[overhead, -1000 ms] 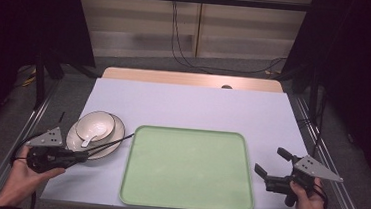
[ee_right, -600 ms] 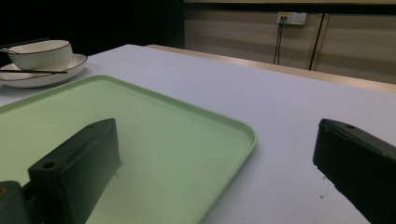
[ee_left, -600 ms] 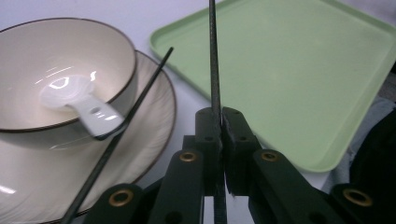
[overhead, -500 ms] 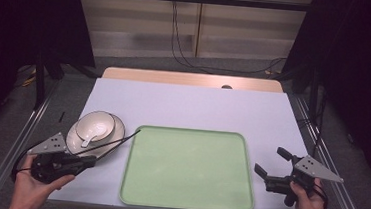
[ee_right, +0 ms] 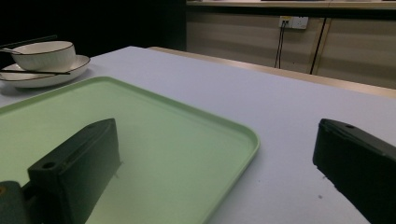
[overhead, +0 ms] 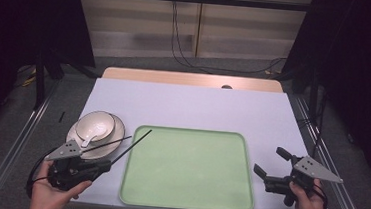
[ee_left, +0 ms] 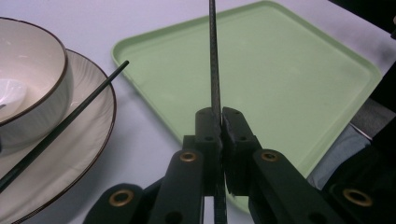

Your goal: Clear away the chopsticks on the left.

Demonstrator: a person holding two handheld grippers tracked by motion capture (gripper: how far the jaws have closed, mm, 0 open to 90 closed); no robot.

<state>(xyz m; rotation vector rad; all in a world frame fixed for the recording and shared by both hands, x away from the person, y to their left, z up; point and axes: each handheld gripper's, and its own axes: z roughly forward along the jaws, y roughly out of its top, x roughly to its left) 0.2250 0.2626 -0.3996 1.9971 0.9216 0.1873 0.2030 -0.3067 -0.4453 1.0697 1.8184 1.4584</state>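
Your left gripper (overhead: 102, 165) sits near the front-left corner of the bench, just off the left edge of the pale green rectangular plastic tray (overhead: 186, 195). Its two black jaws are pressed together on a thin black chopstick (overhead: 131, 146), pinching it close to its lower end. In the left gripper view that chopstick (ee_left: 214, 70) rises straight up from between the jaw tips and reaches out over the tray's (ee_left: 289, 79) near-left corner. From the high view it slants away from you and to the right, with its far tip above the tray's back-left corner.

A second thin black chopstick (overhead: 108, 142) lies apart from the first. It rests on the rim of the cream round ceramic plate with a dark edge (overhead: 116, 129), which stands at the left side of the bench just beside the tray. In the left gripper view this second chopstick (ee_left: 60, 128) crosses the plate (ee_left: 88, 154) at a slant, its tip poking past the rim toward the tray. On the plate stands a cream ceramic bowl with a dark rim (overhead: 95, 126), and a white spoon (overhead: 86, 140) lies in it.

Your right gripper (overhead: 273, 165) rests near the front-right corner of the bench, just off the tray's right edge. Its jaws are spread wide with nothing between them. In the right gripper view the one jaw stands over the tray's (ee_right: 187, 140) surface and the other over the bare white bench top (ee_right: 289, 121).
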